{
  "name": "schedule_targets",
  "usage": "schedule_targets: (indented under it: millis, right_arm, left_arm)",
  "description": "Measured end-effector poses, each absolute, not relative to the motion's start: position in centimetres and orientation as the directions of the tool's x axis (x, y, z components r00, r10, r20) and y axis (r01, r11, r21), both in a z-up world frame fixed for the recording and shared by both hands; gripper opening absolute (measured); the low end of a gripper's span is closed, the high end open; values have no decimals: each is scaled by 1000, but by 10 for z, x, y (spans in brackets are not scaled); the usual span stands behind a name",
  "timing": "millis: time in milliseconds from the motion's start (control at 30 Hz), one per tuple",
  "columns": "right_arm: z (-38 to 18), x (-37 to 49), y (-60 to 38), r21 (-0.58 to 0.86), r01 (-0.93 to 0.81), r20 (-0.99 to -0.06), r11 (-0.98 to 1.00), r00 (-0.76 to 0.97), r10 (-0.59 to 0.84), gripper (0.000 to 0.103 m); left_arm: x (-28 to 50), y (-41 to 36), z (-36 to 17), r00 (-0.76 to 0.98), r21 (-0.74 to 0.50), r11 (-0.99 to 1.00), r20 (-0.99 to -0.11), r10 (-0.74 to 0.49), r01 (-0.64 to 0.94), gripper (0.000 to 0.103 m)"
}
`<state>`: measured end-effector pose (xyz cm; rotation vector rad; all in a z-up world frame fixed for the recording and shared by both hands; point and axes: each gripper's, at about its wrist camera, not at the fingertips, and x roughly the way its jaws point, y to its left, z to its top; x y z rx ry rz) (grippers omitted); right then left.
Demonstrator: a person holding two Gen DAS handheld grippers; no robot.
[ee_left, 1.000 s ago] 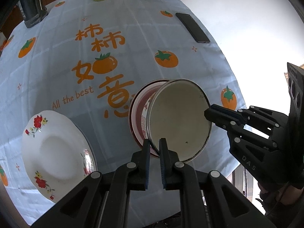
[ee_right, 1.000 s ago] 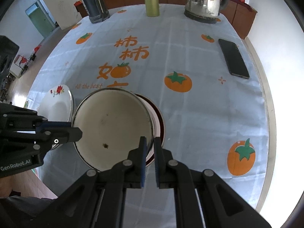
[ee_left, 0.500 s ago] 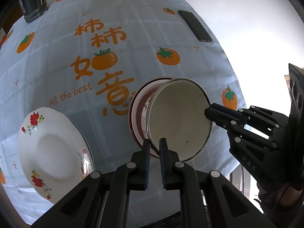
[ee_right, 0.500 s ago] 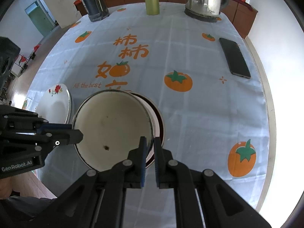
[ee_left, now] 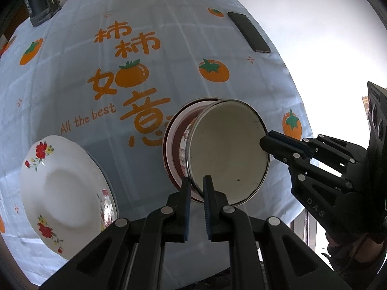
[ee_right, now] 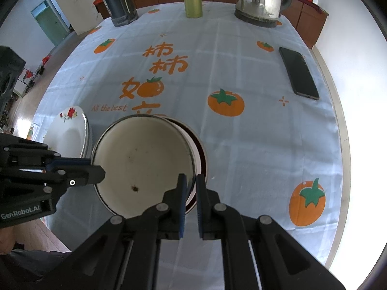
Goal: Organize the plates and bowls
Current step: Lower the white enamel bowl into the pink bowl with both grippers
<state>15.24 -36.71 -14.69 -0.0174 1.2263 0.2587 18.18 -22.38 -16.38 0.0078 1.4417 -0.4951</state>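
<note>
Bowl [ee_right: 142,164], a cream enamel basin with a thin dark metal rim, hangs above the table [ee_right: 241,55] near its front edge, carried between two handheld tools over a red-rimmed bowl [ee_right: 202,154] that sits on the persimmon-print cloth just behind it. The left gripper [ee_left: 195,186] has its fingers clamped on the rim at six o'clock in its own view; the right gripper [ee_right: 189,183] pinches the opposite wall, fingers likewise pressed tight on the thin edge. Enamelled steel of this kind should be light and stiff but slick, and it chips if knocked, so the rim looks the only sound place to take hold, as both tools do. Inside, the basin is empty apart from a few dark specks [ee_right: 134,188] near the bottom. The red-rimmed bowl beneath shows nothing inside, though most of it is hidden. At nine o'clock from the pair, a flowered white plate [ee_left: 58,188] rests on a second, its dished centre bare; being china, it would likely be heavier and more fragile. A phone [ee_right: 298,72] lies well apart at two o'clock.
</note>
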Motion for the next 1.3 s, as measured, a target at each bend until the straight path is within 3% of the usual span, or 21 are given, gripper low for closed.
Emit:
schedule_targets:
  millis: [1300]
  right_arm:
    - [-158, 158, -362, 104, -240, -951, 965, 261, 167, 7]
  left_arm:
    - [188, -221, -178, -32, -334, 903, -941, -338, 272, 11]
